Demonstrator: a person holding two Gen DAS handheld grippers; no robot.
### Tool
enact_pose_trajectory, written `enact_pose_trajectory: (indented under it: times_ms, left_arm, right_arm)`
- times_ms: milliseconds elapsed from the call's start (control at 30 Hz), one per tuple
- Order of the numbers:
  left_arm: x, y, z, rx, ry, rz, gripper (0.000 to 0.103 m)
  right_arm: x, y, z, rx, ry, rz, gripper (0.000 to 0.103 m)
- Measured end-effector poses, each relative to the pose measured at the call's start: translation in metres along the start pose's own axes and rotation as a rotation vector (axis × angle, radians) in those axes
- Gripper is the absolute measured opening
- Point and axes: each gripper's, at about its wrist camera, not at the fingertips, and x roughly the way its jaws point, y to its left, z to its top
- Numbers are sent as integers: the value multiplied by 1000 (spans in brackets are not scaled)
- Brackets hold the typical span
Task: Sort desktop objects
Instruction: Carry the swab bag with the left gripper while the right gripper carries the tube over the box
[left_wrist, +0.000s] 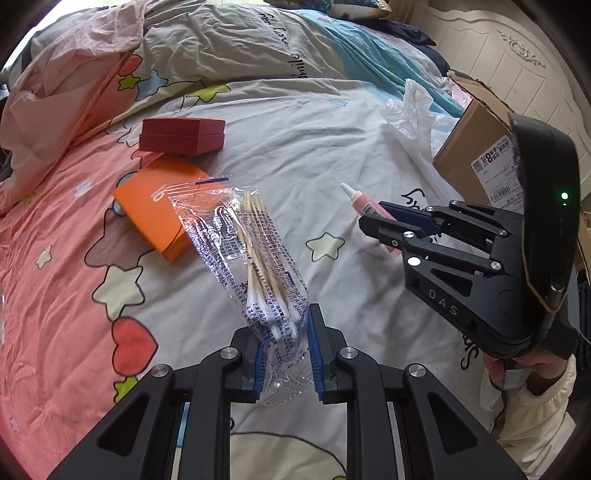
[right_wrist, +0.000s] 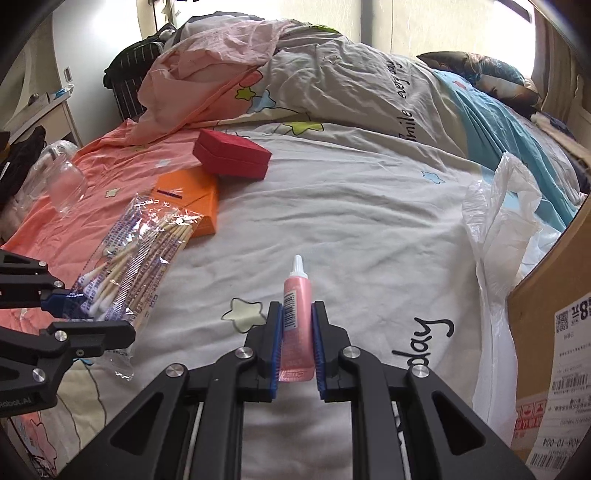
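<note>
Left tool (left_wrist: 284, 354) is clamped on one clear bag of cotton swabs (left_wrist: 255, 258), lifted off the bed (left_wrist: 314, 155). Right tool (right_wrist: 297, 343) is squeezed around one pink tube (right_wrist: 296, 314), cap pointing away. Further out on the bed: one orange box (left_wrist: 159, 210), one red box (left_wrist: 183, 134), plus one cardboard box (left_wrist: 476, 155) on the right.

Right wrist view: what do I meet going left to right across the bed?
Left gripper holding swab bag → orange box → red box → pink tube in right gripper → white plastic bag → cardboard box.
</note>
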Motion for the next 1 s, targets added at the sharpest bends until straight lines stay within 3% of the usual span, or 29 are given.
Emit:
enact_pose_trajectory:
  times_ms: [467,1000]
  left_arm:
    - [-57,-9,-22,11,-66,-4,20]
    - [-110,-58,-30,77,-131,-5,20]
  right_arm:
    - [-67,36,0,-64,-70,-32,14]
    - [-130,33,-8,-75,-130,-78,14]
